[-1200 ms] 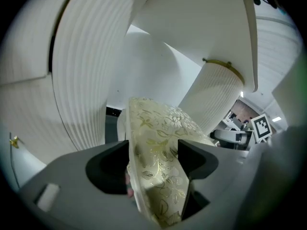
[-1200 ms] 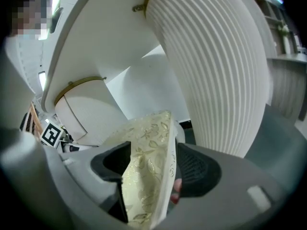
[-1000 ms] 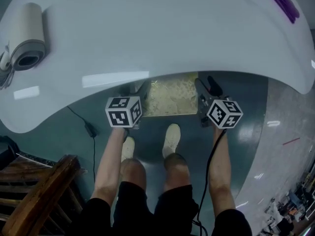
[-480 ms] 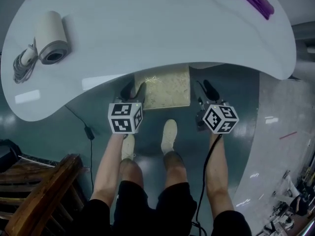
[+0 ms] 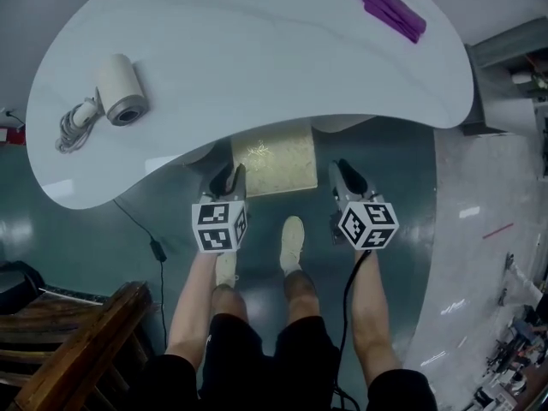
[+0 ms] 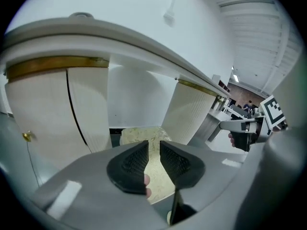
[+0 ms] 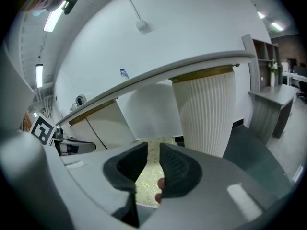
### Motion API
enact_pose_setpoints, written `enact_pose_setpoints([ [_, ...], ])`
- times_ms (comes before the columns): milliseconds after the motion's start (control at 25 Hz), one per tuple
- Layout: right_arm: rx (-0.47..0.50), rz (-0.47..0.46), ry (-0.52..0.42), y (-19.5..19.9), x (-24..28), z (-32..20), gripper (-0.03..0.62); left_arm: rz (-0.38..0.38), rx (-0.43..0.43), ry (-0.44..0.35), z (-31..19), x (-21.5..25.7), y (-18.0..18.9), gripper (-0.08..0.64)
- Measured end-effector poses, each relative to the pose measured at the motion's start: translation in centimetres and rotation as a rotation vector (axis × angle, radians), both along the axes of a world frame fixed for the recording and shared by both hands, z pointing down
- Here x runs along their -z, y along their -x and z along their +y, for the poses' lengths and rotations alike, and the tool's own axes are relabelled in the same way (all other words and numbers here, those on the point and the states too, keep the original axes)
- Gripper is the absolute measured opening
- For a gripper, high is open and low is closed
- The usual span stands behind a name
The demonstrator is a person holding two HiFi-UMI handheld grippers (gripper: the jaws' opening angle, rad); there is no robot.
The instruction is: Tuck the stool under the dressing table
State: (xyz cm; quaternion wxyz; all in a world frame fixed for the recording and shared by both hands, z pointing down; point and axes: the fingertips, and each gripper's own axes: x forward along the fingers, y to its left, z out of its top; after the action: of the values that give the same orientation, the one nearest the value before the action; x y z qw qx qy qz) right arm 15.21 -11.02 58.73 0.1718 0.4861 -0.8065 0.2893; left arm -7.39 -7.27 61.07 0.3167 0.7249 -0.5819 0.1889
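The stool [image 5: 274,165], with a cream and gold patterned seat, stands on the floor mostly under the white dressing table [image 5: 257,67]. My left gripper [image 5: 227,178] hangs in the air above the stool's left side. My right gripper [image 5: 347,176] hangs off its right side. Neither touches the stool. In the left gripper view the jaws [image 6: 153,150] are closing to a narrow gap with nothing between them, and the seat [image 6: 136,134] lies beyond. The right gripper [image 7: 153,148] is closing too, with nothing held, and the seat [image 7: 148,178] shows through the gap.
A white cylindrical device with a coiled cord [image 5: 120,101] and a purple object [image 5: 387,8] lie on the tabletop. Ribbed table legs with gold trim [image 6: 192,114] flank the stool. A cable with an adapter [image 5: 158,248] runs over the floor; wooden furniture [image 5: 77,341] stands at lower left. The person's feet stand just before the stool.
Both grippers have lifted up and back from the stool's sides, and their jaws have narrowed. More of the tabletop has come into the head view.
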Motion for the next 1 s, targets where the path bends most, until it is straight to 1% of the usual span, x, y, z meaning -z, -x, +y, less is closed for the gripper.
enact_pose_setpoints([
  [120, 0.005, 0.021, -0.016, 0.2, 2.3, 1.0, 0.080, -0.019, -0.010, -0.008, 0.7, 2.5, 0.2, 0.073],
  [320, 0.019, 0.051, -0.043, 1.0, 6.4, 2.6, 0.066, -0.028, 0.011, -0.029, 1.5, 7.1, 1.1, 0.028],
  [400, 0.025, 0.061, -0.058, 1.3, 8.4, 3.4, 0.064, -0.029, 0.008, -0.036, 1.9, 9.1, 1.2, 0.023],
  [520, 0.027, 0.058, -0.090, 2.1, 11.7, 4.1, 0.060, -0.039, -0.014, -0.057, 2.5, 12.4, 1.0, 0.018],
  [720, 0.034, 0.055, -0.146, 3.2, 16.7, 5.0, 0.058, -0.069, -0.045, -0.117, 3.0, 17.5, 0.4, 0.013],
  [920, 0.026, 0.041, -0.189, 3.4, 21.4, 5.6, 0.057, -0.043, -0.073, -0.147, 3.3, 21.6, -0.2, 0.012],
  [1000, 0.017, 0.038, -0.204, 3.2, 23.1, 5.7, 0.057, -0.046, -0.092, -0.170, 3.2, 23.3, -0.4, 0.012],
])
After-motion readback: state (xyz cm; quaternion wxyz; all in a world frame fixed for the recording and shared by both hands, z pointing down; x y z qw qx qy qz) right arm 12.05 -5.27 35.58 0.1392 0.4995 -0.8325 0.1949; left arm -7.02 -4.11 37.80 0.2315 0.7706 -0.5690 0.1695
